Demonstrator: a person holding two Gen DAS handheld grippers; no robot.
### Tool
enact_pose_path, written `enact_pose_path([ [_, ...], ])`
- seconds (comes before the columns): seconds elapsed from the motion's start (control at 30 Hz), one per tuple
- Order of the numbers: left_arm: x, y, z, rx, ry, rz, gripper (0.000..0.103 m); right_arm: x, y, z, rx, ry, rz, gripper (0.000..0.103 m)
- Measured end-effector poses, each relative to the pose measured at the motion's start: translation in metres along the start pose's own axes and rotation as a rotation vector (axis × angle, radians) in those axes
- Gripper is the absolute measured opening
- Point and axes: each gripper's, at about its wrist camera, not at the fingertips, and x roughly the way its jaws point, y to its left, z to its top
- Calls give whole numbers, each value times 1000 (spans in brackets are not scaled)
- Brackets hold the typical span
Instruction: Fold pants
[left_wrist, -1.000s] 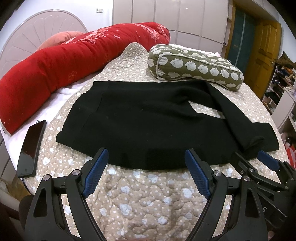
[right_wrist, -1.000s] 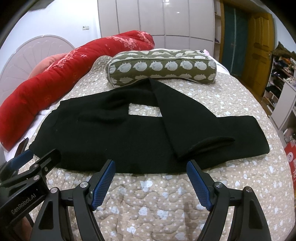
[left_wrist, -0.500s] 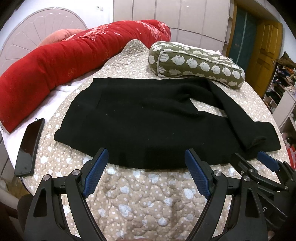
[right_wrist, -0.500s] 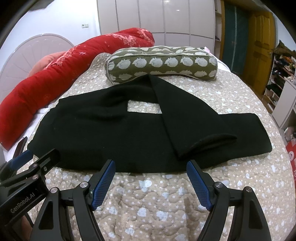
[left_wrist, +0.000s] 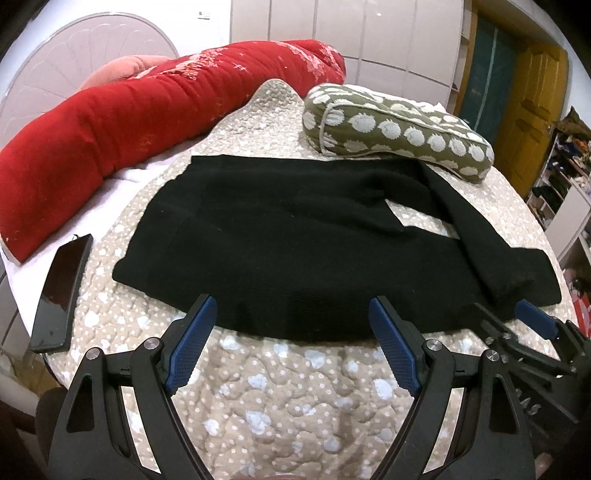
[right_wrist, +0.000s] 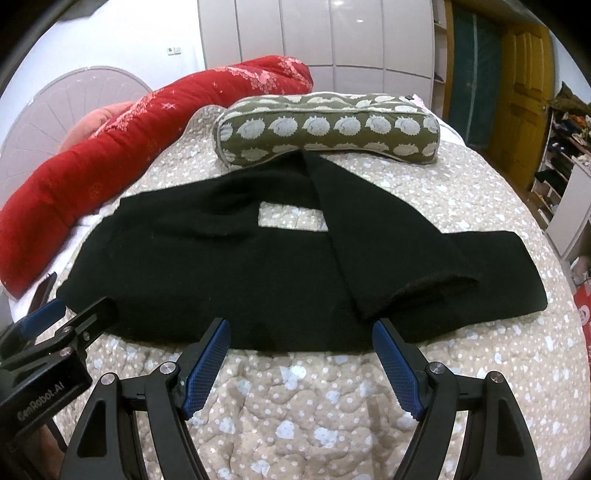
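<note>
Black pants (left_wrist: 295, 243) lie flat across the quilted bed, waist to the left, one leg crossed diagonally over the other at the right (right_wrist: 369, 251). A gap between the legs shows the quilt. My left gripper (left_wrist: 293, 314) is open and empty, just short of the pants' near edge. My right gripper (right_wrist: 301, 334) is open and empty, at the near edge by the crossed leg's cuff (right_wrist: 417, 291). Each gripper shows at the side of the other's view.
A green spotted bolster pillow (right_wrist: 325, 129) lies behind the pants. A long red cushion (left_wrist: 129, 122) runs along the left. A black phone (left_wrist: 61, 291) lies at the bed's left edge. A beige quilt (left_wrist: 295, 398) covers the bed. Shelves and a yellow door stand at right.
Both grippers have edged slightly forward toward the pants' near edge. Both stay open; the pants have not moved.
</note>
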Motion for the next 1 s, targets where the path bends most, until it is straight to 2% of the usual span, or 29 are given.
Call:
enact_pose_path([
  [0.13,5,9,6,-18,2,24,85,3,-7,10,9,3,27,78],
  [0.23,9,19,11,-37,0,44,85,13,-19,18,75,24,125,78],
  [0.33,14,27,13,-59,8,59,85,31,-29,28,145,57,259,77],
  [0.43,22,33,14,-71,25,67,85,52,-35,36,164,129,298,73],
  [0.47,25,34,14,-70,31,70,85,58,-38,40,140,140,268,69],
  [0.57,34,35,15,-74,48,74,85,69,-49,54,85,128,143,68],
  [0.63,39,36,16,-76,59,74,85,76,-58,71,37,91,20,68],
  [0.67,41,37,16,-75,66,75,85,84,-64,82,1,74,-73,68],
  [0.73,44,39,16,-77,78,80,85,104,-77,103,-31,55,-180,68],
  [0.77,45,41,16,-80,83,83,85,113,-87,113,-16,90,-205,58],
  [0.8,44,44,17,-83,86,85,85,116,-94,120,20,133,-185,52],
  [0.83,43,46,18,-86,83,89,85,109,-99,125,80,157,-100,51],
  [0.9,40,51,19,-88,73,99,85,80,-99,123,172,107,146,53],
  [0.93,38,54,20,-90,67,100,85,69,-92,118,170,93,213,53],
  [1.0,35,56,19,-95,65,101,85,57,-70,100,117,127,271,53],
])
